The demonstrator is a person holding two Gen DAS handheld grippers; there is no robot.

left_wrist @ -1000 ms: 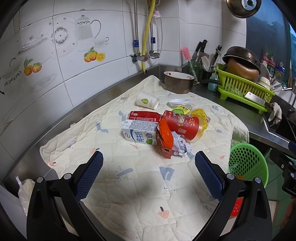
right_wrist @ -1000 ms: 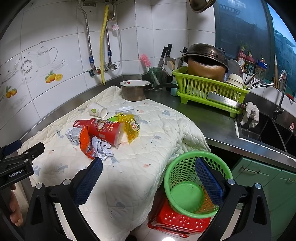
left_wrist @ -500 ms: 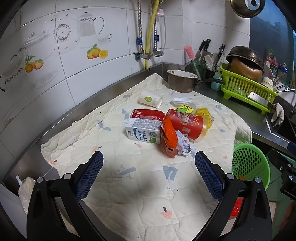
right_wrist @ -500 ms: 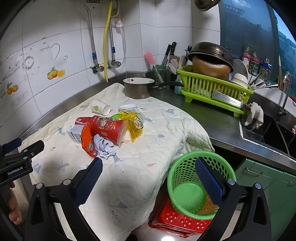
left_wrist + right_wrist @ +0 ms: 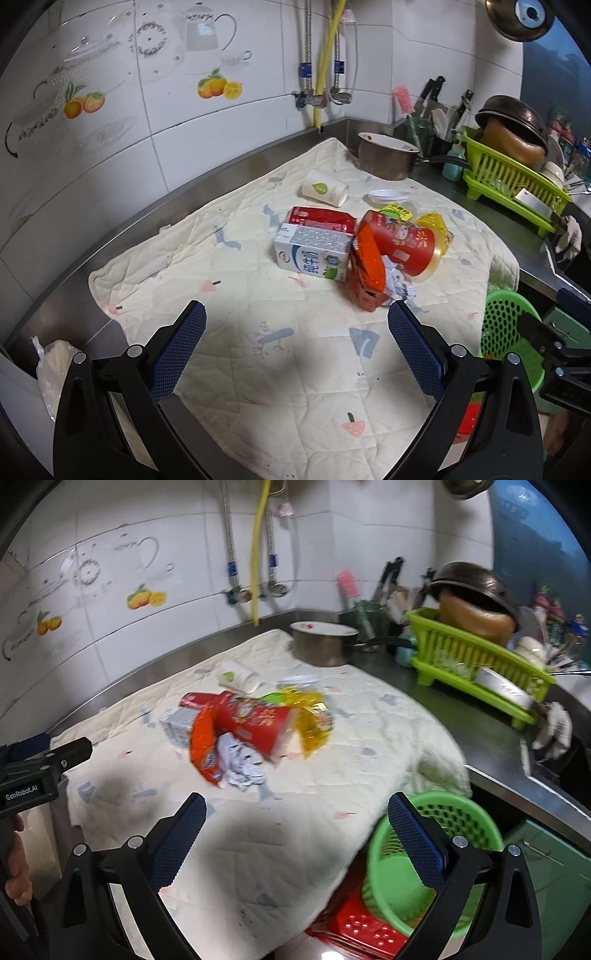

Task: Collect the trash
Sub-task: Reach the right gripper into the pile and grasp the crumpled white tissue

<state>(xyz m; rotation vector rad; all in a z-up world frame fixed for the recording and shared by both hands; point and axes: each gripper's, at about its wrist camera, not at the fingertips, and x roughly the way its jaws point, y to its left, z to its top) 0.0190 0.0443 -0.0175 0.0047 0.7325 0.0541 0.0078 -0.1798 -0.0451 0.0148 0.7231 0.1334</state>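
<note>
A pile of trash lies on a quilted cream mat (image 5: 229, 288): a white milk carton (image 5: 314, 254), a red can (image 5: 319, 219), a red paper tub (image 5: 402, 243), an orange wrapper (image 5: 367, 273), crumpled paper (image 5: 399, 284), a yellow bag (image 5: 434, 227), a white paper cup (image 5: 325, 190) and a small plastic lid (image 5: 388, 195). My left gripper (image 5: 295, 341) is open, short of the pile. My right gripper (image 5: 295, 829) is open over the mat's near edge, with the crumpled paper (image 5: 240, 764) and tub (image 5: 258, 723) ahead. A green basket (image 5: 432, 853) stands below the counter edge, behind the right finger.
A metal pot (image 5: 388, 157), a green dish rack (image 5: 513, 184) with a bowl and pan, and a knife holder stand at the back. A sink with a rag (image 5: 554, 727) is at right. A red crate (image 5: 362, 926) sits under the basket. A plastic bag (image 5: 51, 362) lies at the left.
Both grippers have moved forward toward the trash pile, which looks larger now. The right view is blurred from motion. Nothing has been taken hold of.
</note>
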